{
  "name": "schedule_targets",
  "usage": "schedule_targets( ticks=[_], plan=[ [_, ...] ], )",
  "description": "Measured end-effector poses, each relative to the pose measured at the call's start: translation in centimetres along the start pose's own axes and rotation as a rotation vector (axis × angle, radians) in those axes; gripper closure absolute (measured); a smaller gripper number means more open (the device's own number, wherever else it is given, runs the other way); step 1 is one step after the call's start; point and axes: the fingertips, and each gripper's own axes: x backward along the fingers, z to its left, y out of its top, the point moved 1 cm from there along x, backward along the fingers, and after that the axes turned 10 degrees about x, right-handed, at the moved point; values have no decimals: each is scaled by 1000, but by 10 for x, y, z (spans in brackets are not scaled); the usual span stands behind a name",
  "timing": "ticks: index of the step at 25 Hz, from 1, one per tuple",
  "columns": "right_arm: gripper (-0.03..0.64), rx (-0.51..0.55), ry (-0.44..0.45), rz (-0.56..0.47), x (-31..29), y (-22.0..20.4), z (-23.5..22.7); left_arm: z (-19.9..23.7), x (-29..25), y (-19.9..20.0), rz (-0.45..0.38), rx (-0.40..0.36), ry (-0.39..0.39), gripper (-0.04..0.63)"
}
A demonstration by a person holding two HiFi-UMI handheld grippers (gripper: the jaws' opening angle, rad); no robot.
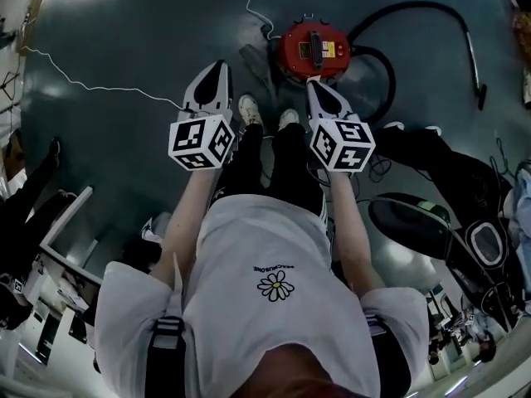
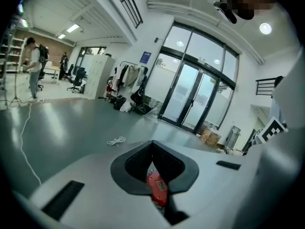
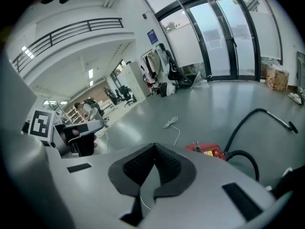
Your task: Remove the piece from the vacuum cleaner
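Note:
The red vacuum cleaner stands on the grey floor just ahead of the person's feet. Its black hose loops to the right and ends in a wand lying on the floor. My left gripper is shut and empty, held in the air left of the vacuum. My right gripper is also shut with nothing in it, its tip over the vacuum's near edge. In the left gripper view the vacuum shows below the closed jaws of that gripper. The right gripper view has the vacuum and hose right of its closed gripper.
A thin white cable runs across the floor from the left to the vacuum, with a loose coil farther off. Black bags and gear lie at the right, furniture at the left. A person stands far off.

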Motion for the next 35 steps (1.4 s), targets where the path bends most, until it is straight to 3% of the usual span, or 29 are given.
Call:
schedule_targets(
  ticks=[4,8,12,14,18,22,25,28,31,35],
  plan=[
    [606,81,60,133,-80,-40,-30,48,-45,-65,88,153,110,589],
    [606,224,86,281,-174,-93,-63,86,-100,-138,196,338,141,588],
    [606,328,78,375,-244,-132,-89,116,-161,-204,325,455,176,421],
    [606,342,72,392,-264,-143,-99,135,-190,-237,394,523,243,349],
    [606,347,77,435,-272,-159,-102,168,-214,-284,476,613,414,345],
    [606,333,92,451,-279,-163,-107,173,-231,-299,534,575,440,345],
    [606,322,109,497,-283,-166,-111,180,-233,-318,623,545,497,347],
    [606,277,111,568,-287,-165,-112,181,-234,-325,687,496,514,466],
    [606,204,115,685,-288,-163,-116,176,-234,-321,666,462,499,553],
    [606,157,142,785,-287,-161,-113,176,-227,-316,656,340,457,577]
  ],
)
